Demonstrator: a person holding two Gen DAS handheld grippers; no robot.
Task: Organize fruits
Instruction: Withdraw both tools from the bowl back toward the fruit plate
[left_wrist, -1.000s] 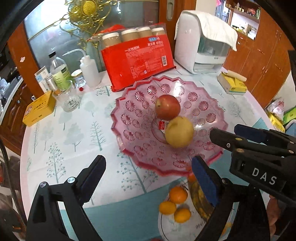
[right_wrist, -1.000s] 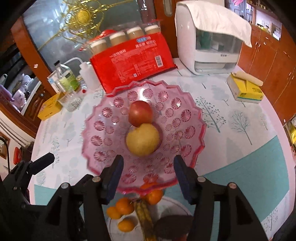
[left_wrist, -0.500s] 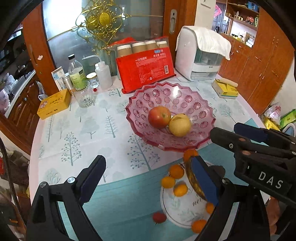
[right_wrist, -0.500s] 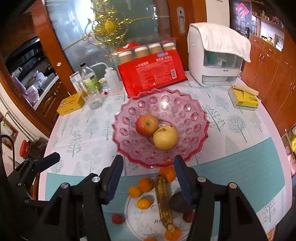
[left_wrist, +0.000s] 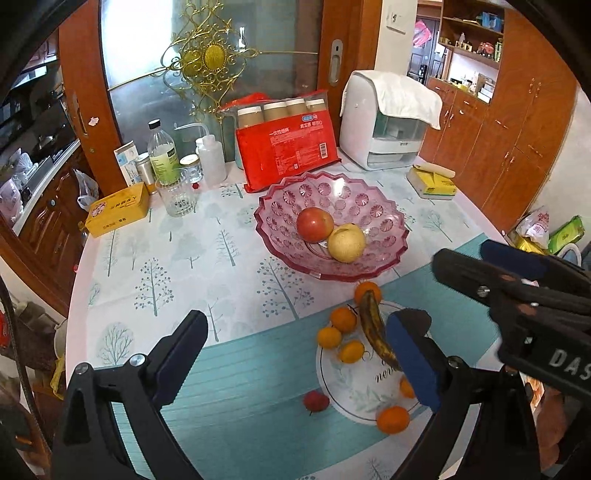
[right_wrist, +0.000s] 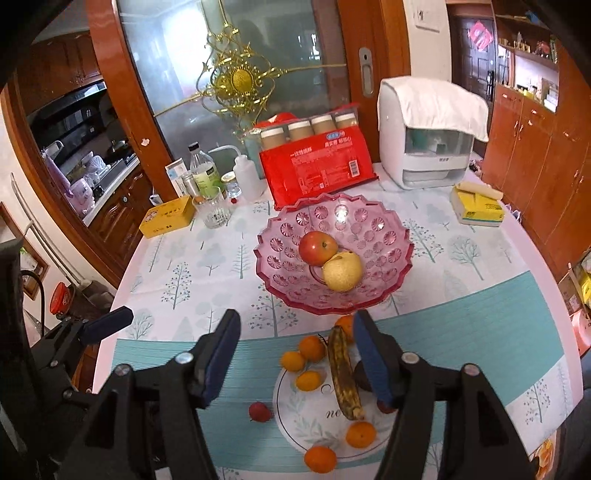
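Observation:
A pink glass bowl holds a red apple and a yellow pear. In front of it a white plate carries a brown banana, several small oranges and a dark fruit. A small red fruit lies on the cloth beside the plate. My left gripper and right gripper are both open and empty, held above the plate's near side.
At the back stand a red pack of paper cups, a white appliance, bottles and a glass, a yellow tin and a yellow tissue pack. The right gripper shows in the left wrist view.
Both grippers have pulled back and up from the bowl. The plate with the banana and oranges has come fully into view. The pear now rests in the bowl.

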